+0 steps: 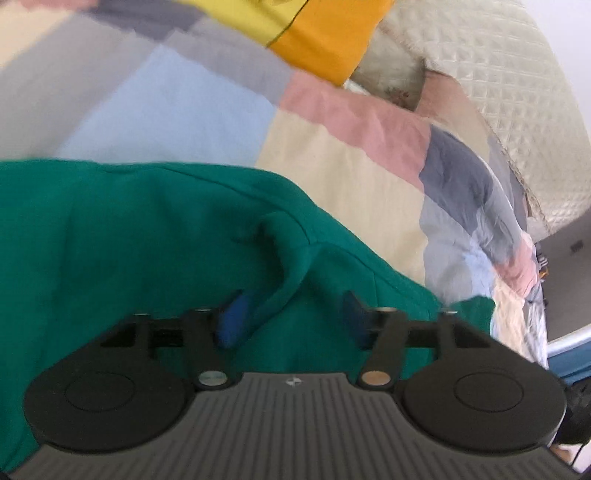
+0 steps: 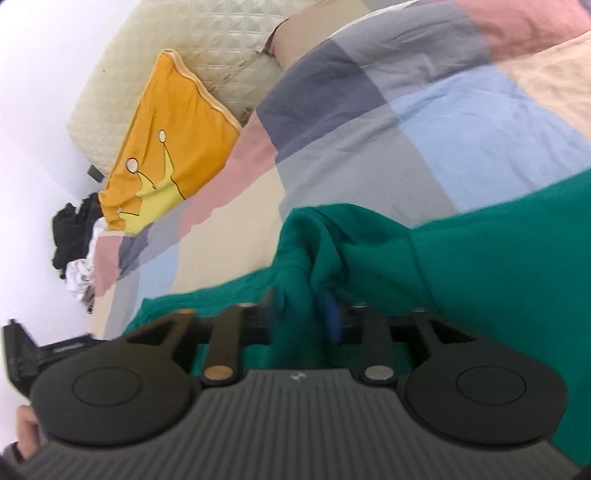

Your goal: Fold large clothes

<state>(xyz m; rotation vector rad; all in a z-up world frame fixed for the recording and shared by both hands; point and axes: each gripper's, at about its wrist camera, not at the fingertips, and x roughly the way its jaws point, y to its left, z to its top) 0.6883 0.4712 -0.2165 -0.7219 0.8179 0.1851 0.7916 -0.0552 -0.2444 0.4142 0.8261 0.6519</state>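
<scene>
A large green garment (image 1: 110, 229) lies on a patchwork bedcover (image 1: 332, 162). My left gripper (image 1: 293, 317) is open, its blue pads (image 1: 234, 321) apart on either side of a raised fold of the green cloth. In the right wrist view the green garment (image 2: 480, 266) covers the lower right. My right gripper (image 2: 301, 314) is shut on a bunched ridge of this garment, with cloth pinched between the blue pads (image 2: 330, 314).
An orange and yellow pillow (image 2: 166, 147) leans at the head of the bed, against a cream quilted headboard (image 2: 184, 51). It also shows in the left wrist view (image 1: 321, 33). Dark and white clothes (image 2: 77, 236) lie piled beside the bed. The bed edge drops off at right (image 1: 532, 266).
</scene>
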